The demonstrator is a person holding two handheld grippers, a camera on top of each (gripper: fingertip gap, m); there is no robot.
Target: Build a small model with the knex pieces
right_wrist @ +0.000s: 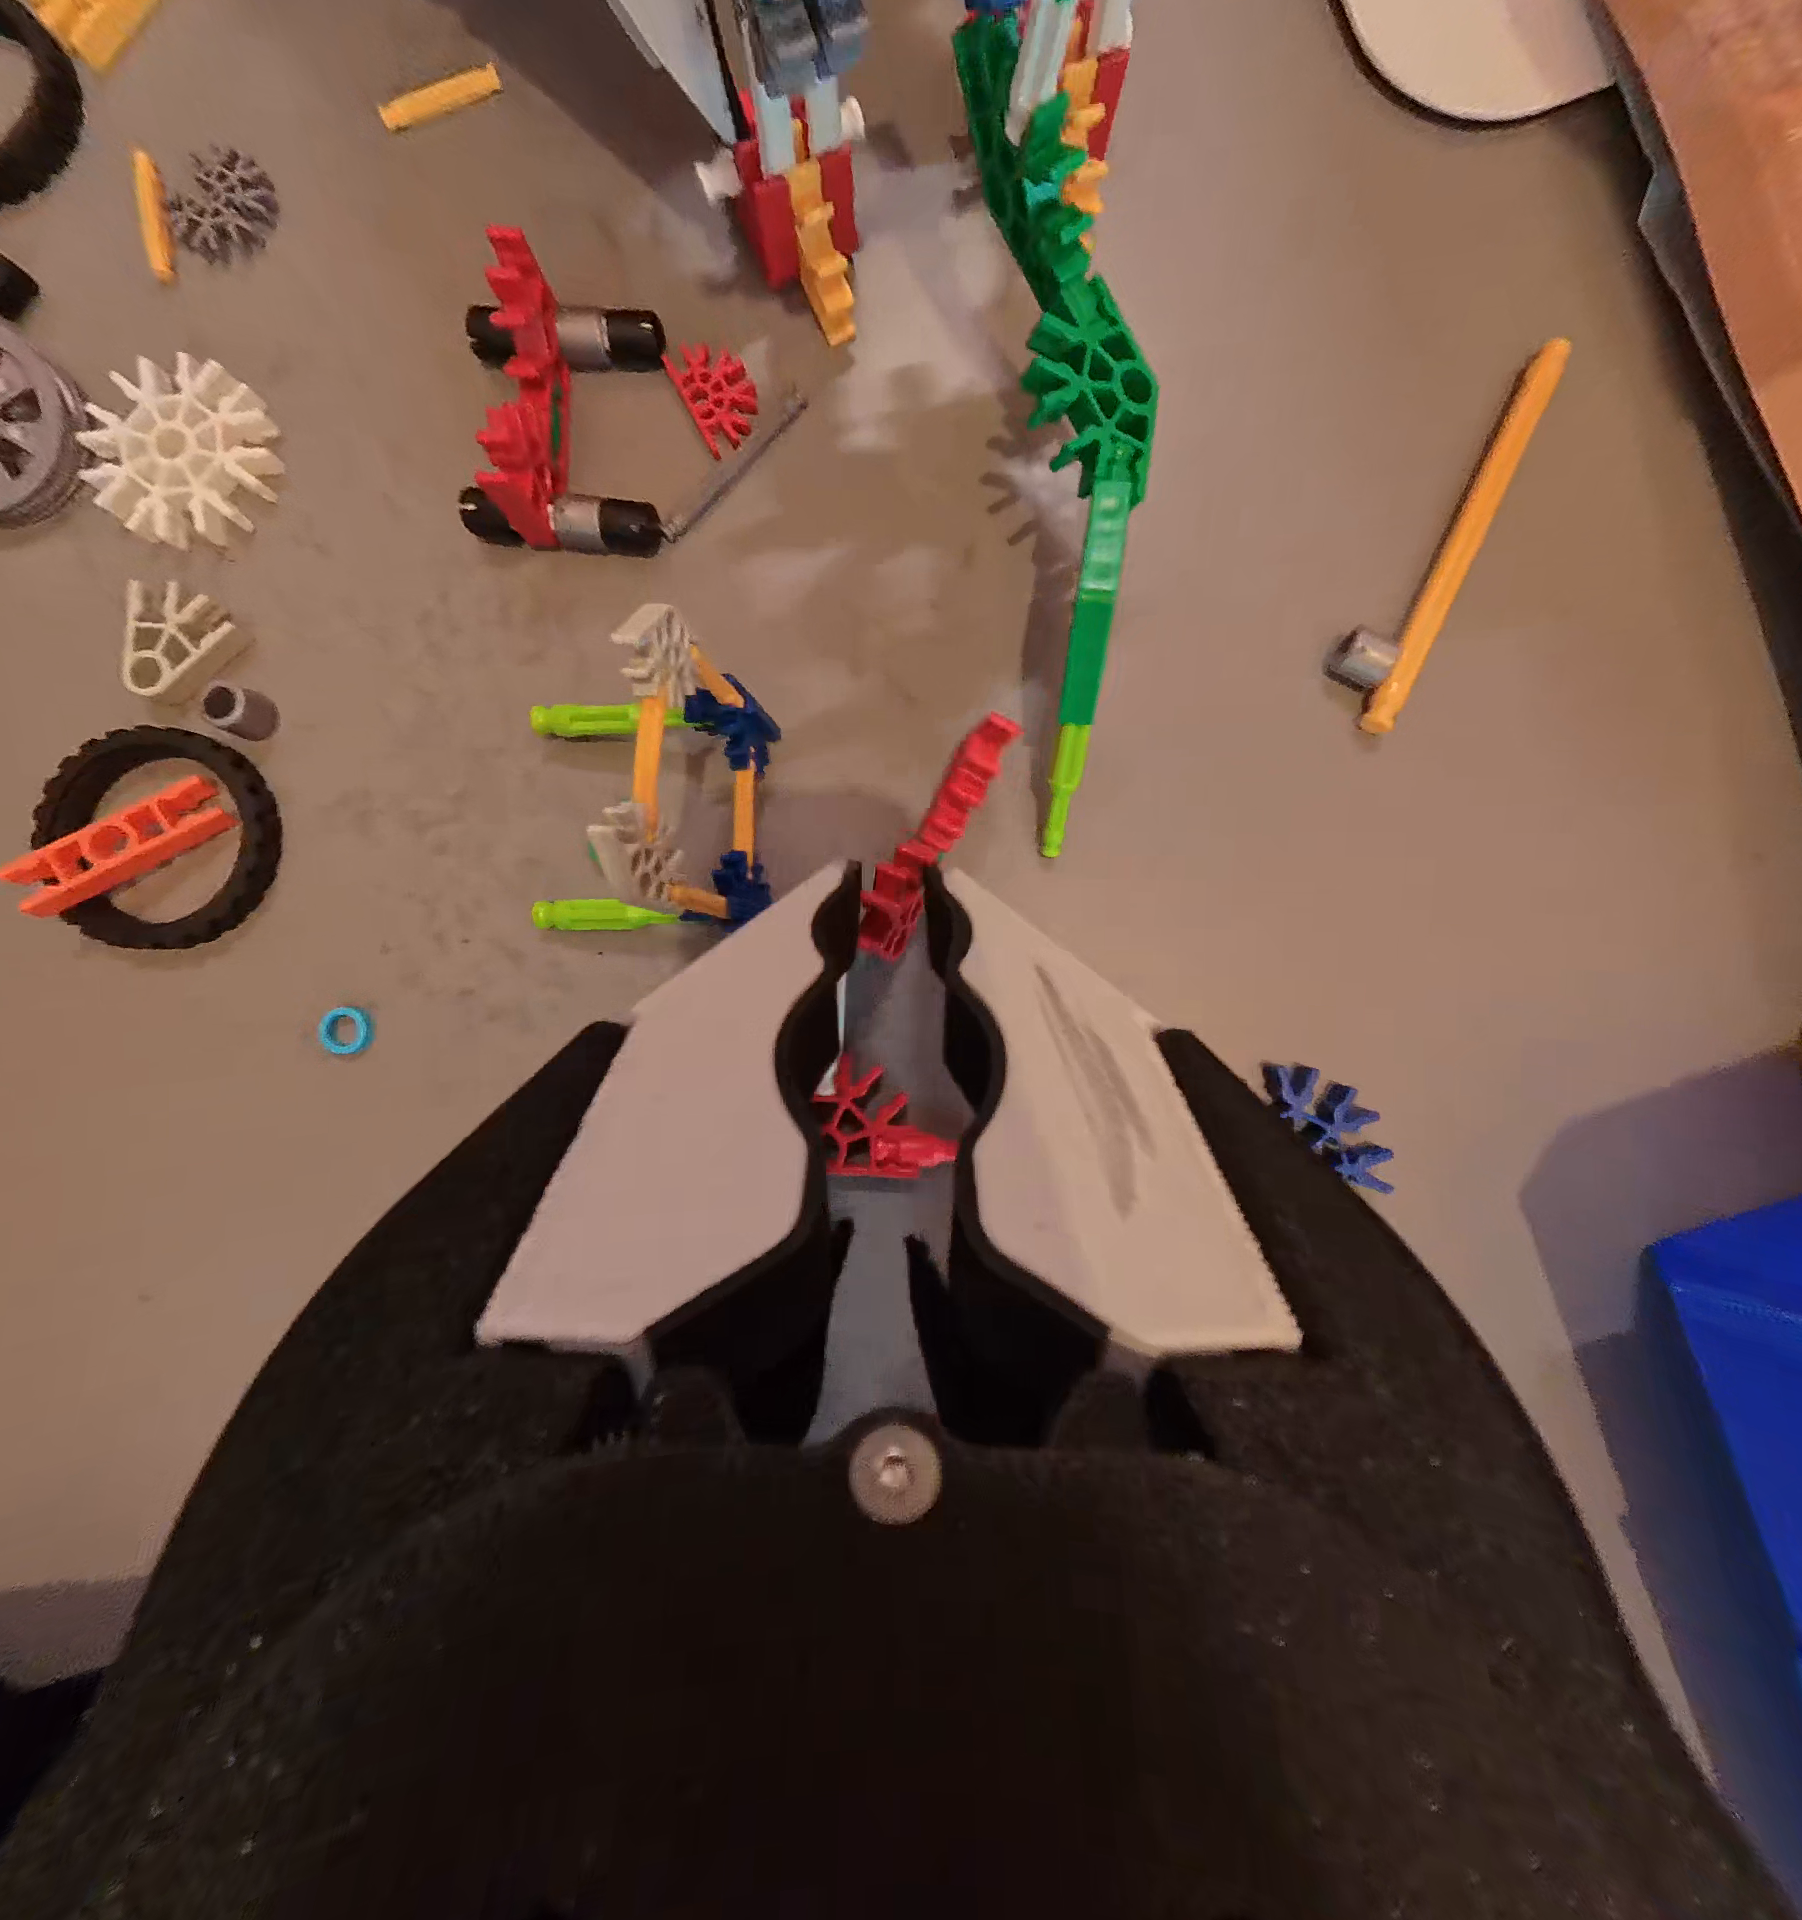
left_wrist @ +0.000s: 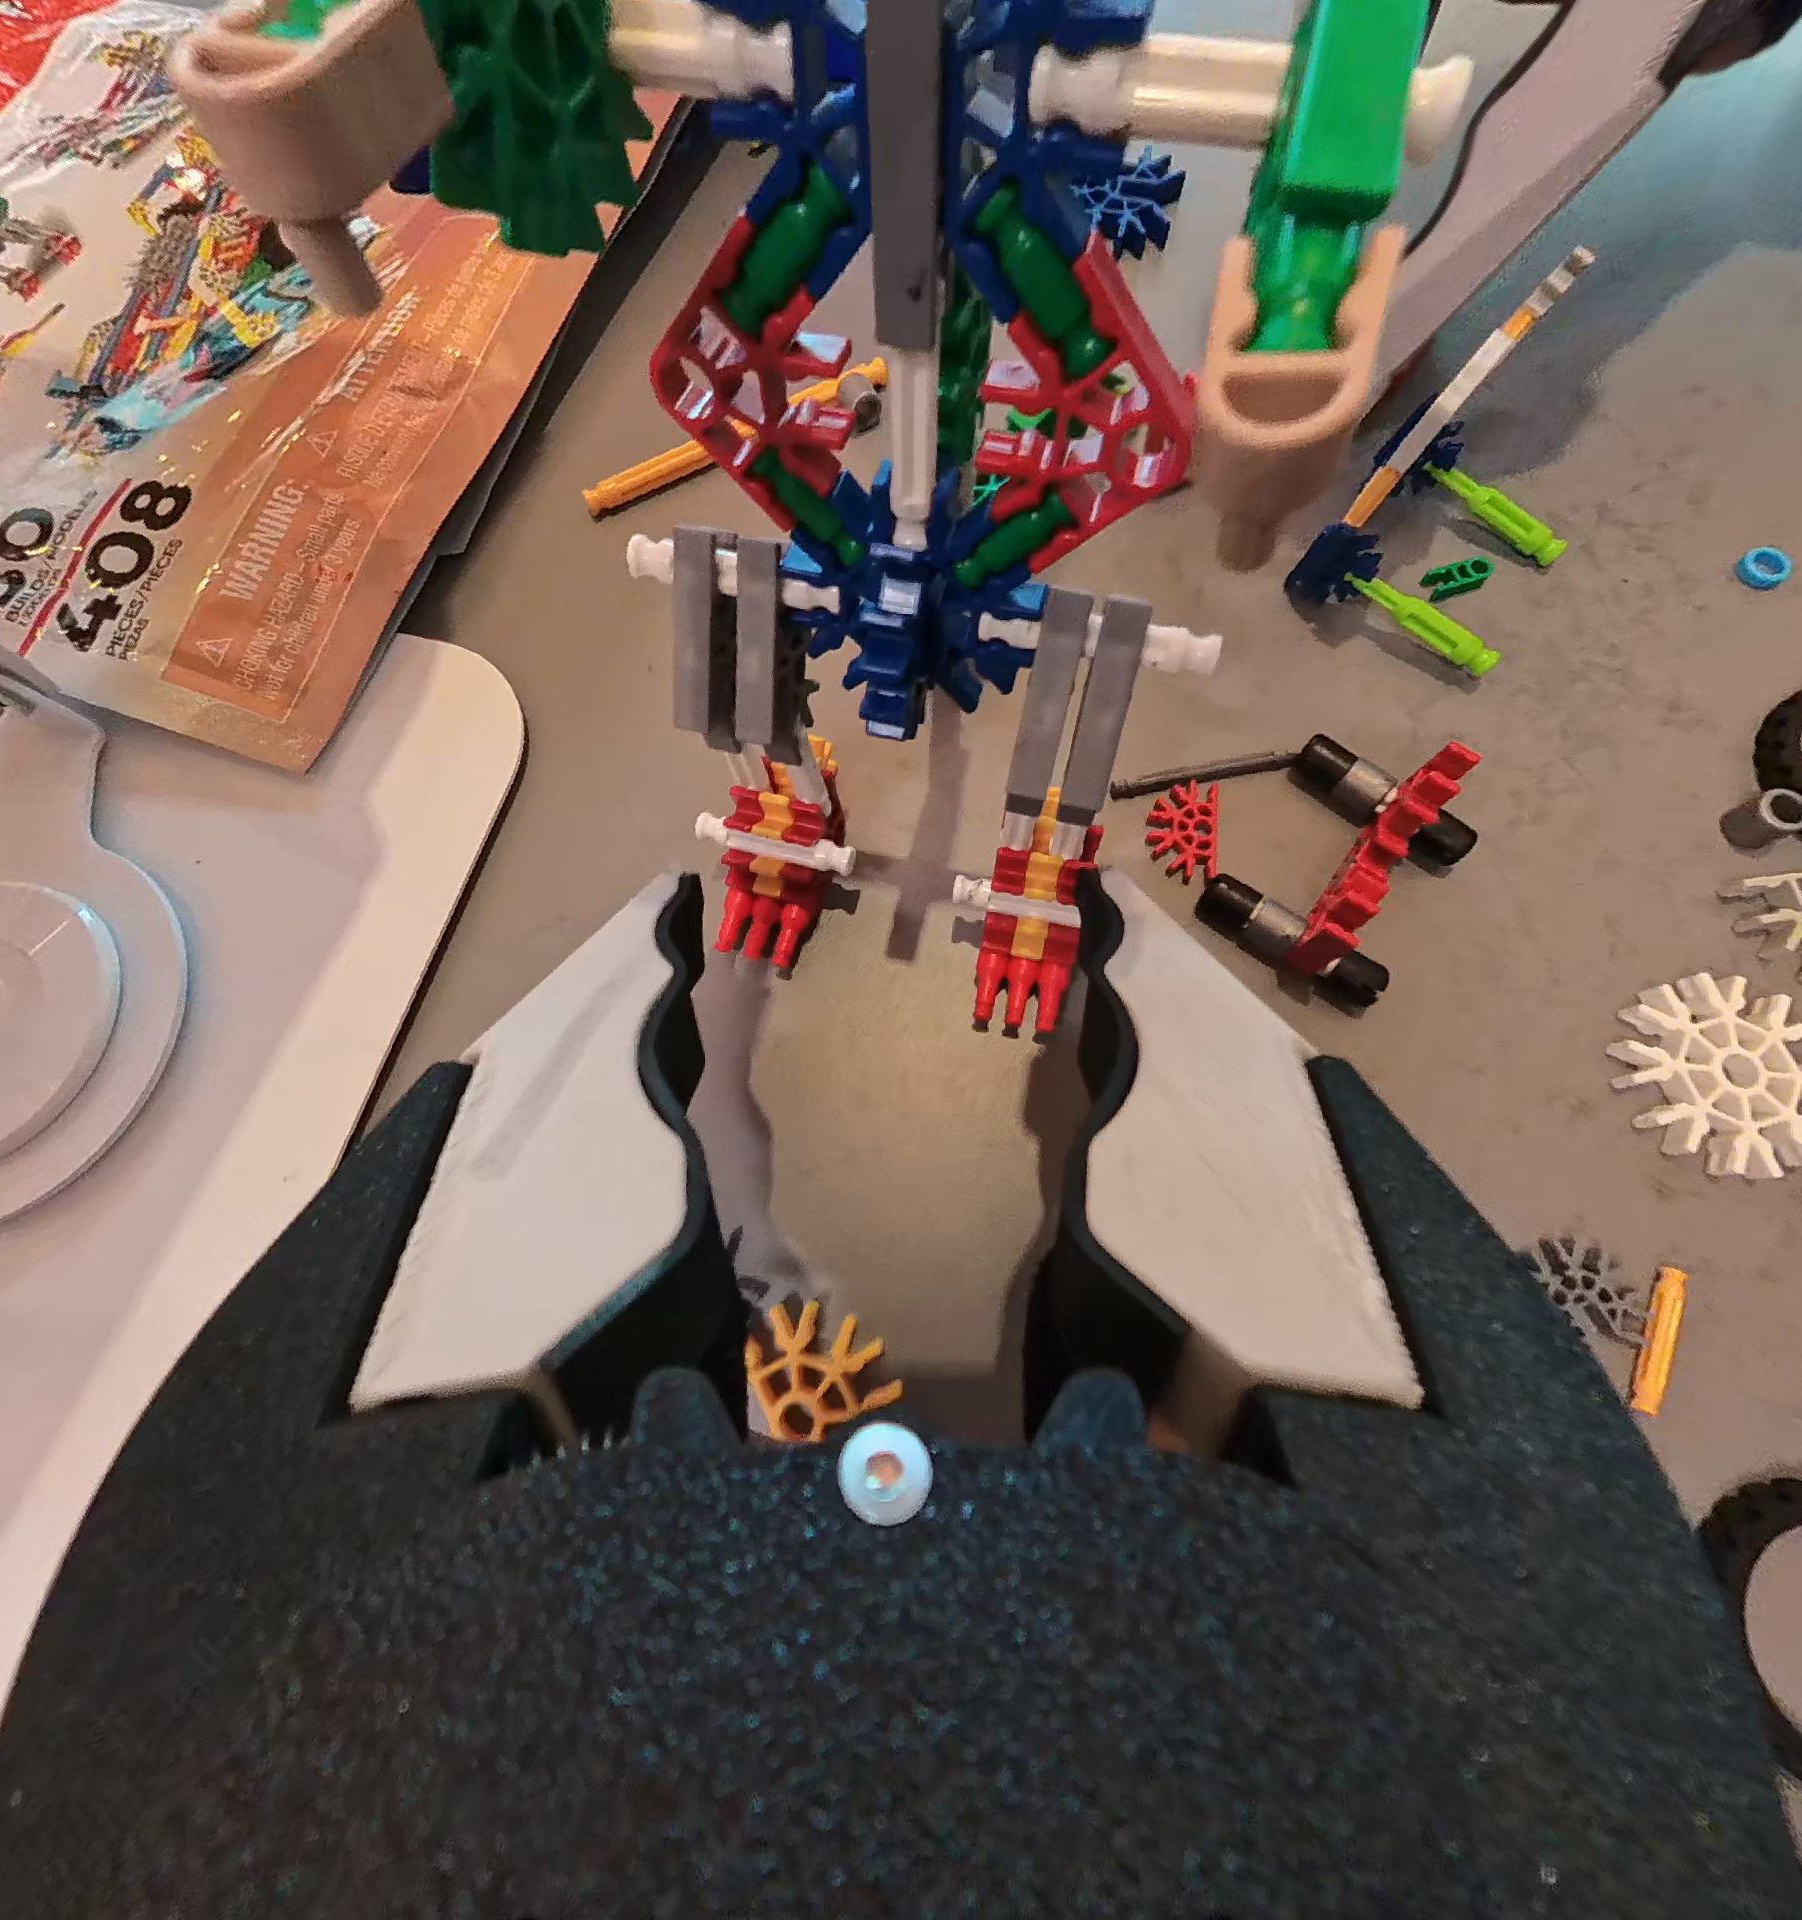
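A toy figure [left_wrist: 907, 613] built from blue, red and green rod-and-connector pieces stands on the grey table [left_wrist: 1562, 727], with grey legs and red-and-yellow feet. My left gripper [left_wrist: 889, 899] is open just in front of the feet. One foot [left_wrist: 1027, 935] lies against the inside of its right fingertip; the other foot [left_wrist: 772, 894] is just ahead of its left fingertip. My right gripper [right_wrist: 892, 883] is shut on a red connector strip [right_wrist: 964, 784] held above the table. The figure's green arm [right_wrist: 1084, 395] hangs just beyond it. Another red connector [right_wrist: 871, 1132] lies under its fingers.
Loose parts lie around: a white snowflake connector [right_wrist: 180, 447], a red-and-black roller piece [right_wrist: 554, 426], a small yellow-and-blue frame [right_wrist: 689, 769], a tyre holding an orange piece [right_wrist: 154, 836], a yellow rod [right_wrist: 1458, 530]. A blue bin [right_wrist: 1770, 1455] is at right. A printed bag [left_wrist: 149, 416] and white tray [left_wrist: 253, 935] are at left. There is about 15 cm between the tips of the two grippers.
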